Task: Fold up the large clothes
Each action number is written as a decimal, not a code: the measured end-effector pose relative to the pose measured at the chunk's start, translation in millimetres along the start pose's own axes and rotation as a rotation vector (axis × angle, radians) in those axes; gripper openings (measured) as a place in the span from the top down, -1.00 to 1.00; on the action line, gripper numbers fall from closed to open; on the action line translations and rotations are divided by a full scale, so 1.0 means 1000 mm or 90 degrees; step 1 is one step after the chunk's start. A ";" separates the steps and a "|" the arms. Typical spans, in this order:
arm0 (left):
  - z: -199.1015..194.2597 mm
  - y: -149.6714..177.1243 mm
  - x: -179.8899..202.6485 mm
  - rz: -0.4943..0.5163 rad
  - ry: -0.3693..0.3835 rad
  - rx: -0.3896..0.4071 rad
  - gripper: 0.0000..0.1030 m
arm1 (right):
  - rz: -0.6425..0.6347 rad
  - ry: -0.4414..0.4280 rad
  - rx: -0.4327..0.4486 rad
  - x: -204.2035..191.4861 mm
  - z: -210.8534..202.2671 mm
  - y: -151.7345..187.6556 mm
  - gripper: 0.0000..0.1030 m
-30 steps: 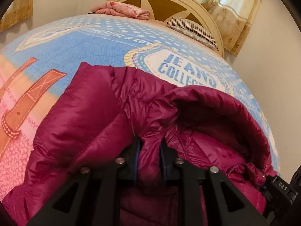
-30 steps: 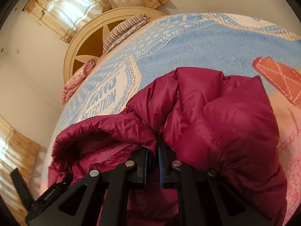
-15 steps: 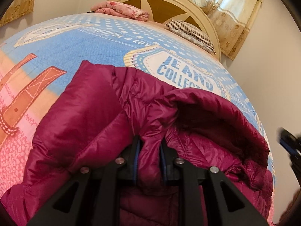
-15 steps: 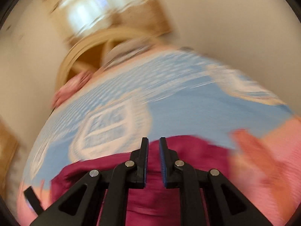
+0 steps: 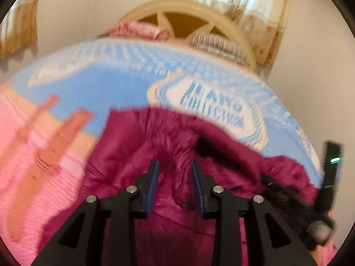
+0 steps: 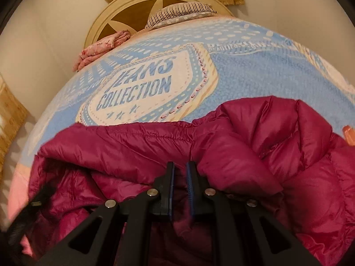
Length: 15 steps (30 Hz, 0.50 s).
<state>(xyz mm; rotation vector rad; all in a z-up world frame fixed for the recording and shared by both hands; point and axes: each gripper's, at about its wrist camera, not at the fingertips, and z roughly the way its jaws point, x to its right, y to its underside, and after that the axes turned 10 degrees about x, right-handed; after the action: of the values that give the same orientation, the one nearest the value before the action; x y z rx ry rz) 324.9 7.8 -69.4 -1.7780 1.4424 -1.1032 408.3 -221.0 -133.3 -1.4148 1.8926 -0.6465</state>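
A magenta puffer jacket (image 6: 244, 146) lies bunched on the bed near the front edge; it also shows in the left wrist view (image 5: 142, 141), blurred. My left gripper (image 5: 175, 166) is open, its jaws spread over a ridge of the jacket without pinching it. My right gripper (image 6: 180, 166) hangs just above the jacket's fold with its jaws nearly together and nothing between them. The other gripper's body shows at the right edge of the left wrist view (image 5: 330, 177).
The bed is covered by a blue, white and pink blanket (image 6: 255, 71) printed "JEANS COLLECTION". A striped pillow (image 6: 182, 11) and a folded pink floral cloth (image 6: 102, 46) lie by the cream headboard (image 6: 124, 6). Walls and curtains close in behind.
My left gripper has opened and let go of the jacket fold, and its view is in motion. My right gripper, which let go half a second earlier, has settled over the jacket.
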 end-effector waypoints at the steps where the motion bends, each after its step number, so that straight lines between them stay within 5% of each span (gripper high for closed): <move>1: -0.005 -0.010 0.005 0.014 0.004 0.016 0.24 | 0.000 0.000 0.002 -0.002 -0.001 0.001 0.79; 6: 0.008 -0.059 0.037 0.065 0.023 0.071 -0.35 | -0.010 0.007 0.006 -0.003 -0.002 0.000 0.79; 9: 0.046 -0.060 0.056 0.125 0.002 0.036 -0.35 | -0.014 0.010 0.007 -0.003 -0.003 0.000 0.79; 11: 0.075 -0.049 0.053 0.146 -0.053 -0.027 -0.21 | -0.011 0.008 0.007 -0.003 -0.003 -0.001 0.79; 13: 0.096 -0.031 0.034 0.130 -0.077 -0.084 0.01 | -0.005 0.003 0.007 -0.002 -0.003 -0.001 0.79; 15: 0.109 -0.010 0.008 0.089 -0.079 -0.123 -0.10 | -0.001 -0.002 0.008 -0.002 -0.002 -0.001 0.79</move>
<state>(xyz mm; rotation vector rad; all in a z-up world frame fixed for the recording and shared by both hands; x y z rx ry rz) 425.5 -3.9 -110.9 -1.8107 1.6144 -0.7906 407.3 -218.9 -130.7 -1.4095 1.8828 -0.6555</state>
